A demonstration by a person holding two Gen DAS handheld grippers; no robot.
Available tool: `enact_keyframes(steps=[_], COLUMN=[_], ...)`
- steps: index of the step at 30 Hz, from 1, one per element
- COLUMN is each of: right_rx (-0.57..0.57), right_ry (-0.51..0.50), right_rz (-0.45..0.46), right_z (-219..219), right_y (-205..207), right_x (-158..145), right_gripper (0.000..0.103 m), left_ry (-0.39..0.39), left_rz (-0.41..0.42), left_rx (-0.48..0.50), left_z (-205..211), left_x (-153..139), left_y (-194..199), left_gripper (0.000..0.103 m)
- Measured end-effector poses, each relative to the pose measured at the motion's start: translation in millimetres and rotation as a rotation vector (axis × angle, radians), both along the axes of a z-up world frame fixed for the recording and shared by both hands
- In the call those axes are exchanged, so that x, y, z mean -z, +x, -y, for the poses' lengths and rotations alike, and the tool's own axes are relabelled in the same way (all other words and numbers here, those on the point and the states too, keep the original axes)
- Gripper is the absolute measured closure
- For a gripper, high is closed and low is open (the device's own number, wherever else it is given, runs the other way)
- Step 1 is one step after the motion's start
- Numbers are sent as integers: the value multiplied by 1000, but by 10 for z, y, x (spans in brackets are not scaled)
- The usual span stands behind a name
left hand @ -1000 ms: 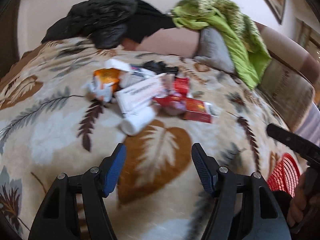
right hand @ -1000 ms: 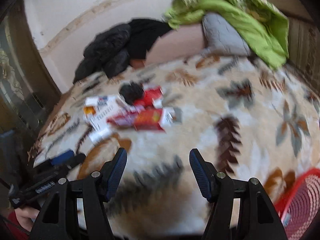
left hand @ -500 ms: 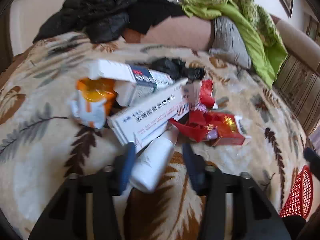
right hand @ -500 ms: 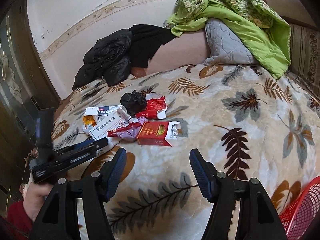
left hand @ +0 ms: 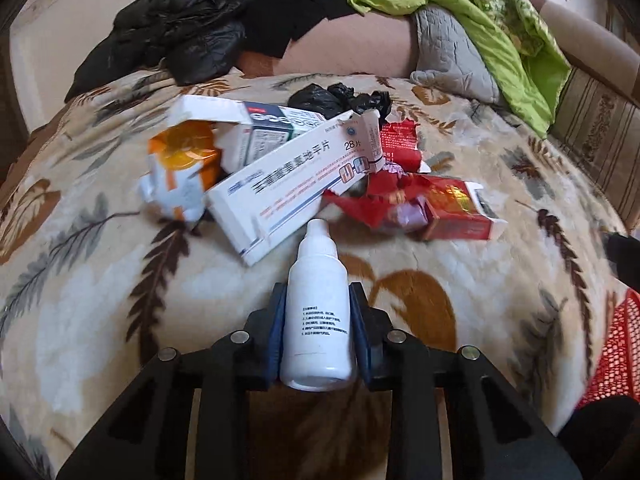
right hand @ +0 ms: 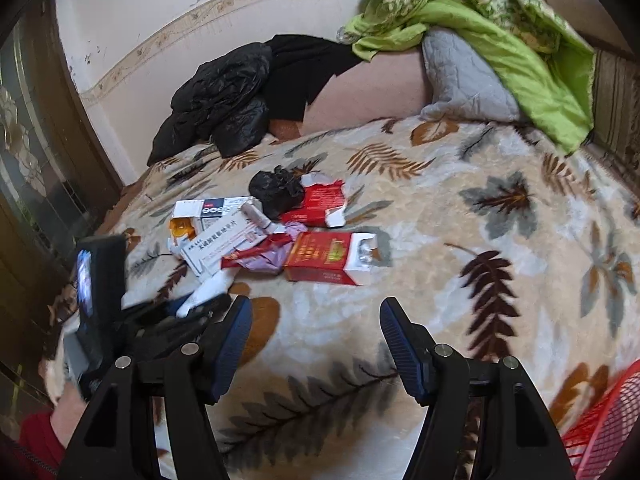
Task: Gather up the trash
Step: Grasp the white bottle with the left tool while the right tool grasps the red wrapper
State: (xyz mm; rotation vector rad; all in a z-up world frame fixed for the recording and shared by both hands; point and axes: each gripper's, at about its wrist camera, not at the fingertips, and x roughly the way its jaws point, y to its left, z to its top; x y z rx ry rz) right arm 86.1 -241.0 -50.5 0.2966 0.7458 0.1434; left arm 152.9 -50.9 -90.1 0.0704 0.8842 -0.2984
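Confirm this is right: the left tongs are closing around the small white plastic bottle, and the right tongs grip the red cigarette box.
Wrong about the right tongs: the right wrist view shows them open and empty, short of the red cigarette box. The left tongs are closing around the small white plastic bottle.

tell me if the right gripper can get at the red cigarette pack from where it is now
Probably yes. The right gripper is open and empty, and only bare blanket lies between it and the red cigarette pack. The pack's near side is uncovered; a crumpled wrapper touches its left end. The left gripper is closing on the white bottle.
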Motion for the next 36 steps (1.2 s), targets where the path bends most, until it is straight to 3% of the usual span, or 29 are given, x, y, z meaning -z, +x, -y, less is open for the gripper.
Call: enact_keyframes(steps=[7, 12, 17, 23, 31, 36], right_rx=[-31, -5, 31, -17, -97, -126], right_ry=[231, 334, 405, 314, 55, 25], right_rz=[-110, -161, -232, -209, -185, -121], right_z=[-143, -272, -300, -384, -667, -593], right_y=[601, 982, 1286, 1347, 1280, 1052], right_x=[243, 361, 603, 600, 609, 464], right_gripper=[32, 32, 34, 50, 71, 73], left_ry=[-61, -98, -103, -114, -115, -138], left_rz=[29, 34, 40, 43, 48, 56], left_rx=[-82, -148, -133, -105, -108, -120], left_z=[-453, -728, -705, -616, -617, -684], left_x=[-164, -193, -202, -211, -224, -246], left_y=[-198, -196, -151, -112, -114, -131], left_gripper=[74, 74, 74, 74, 74, 74])
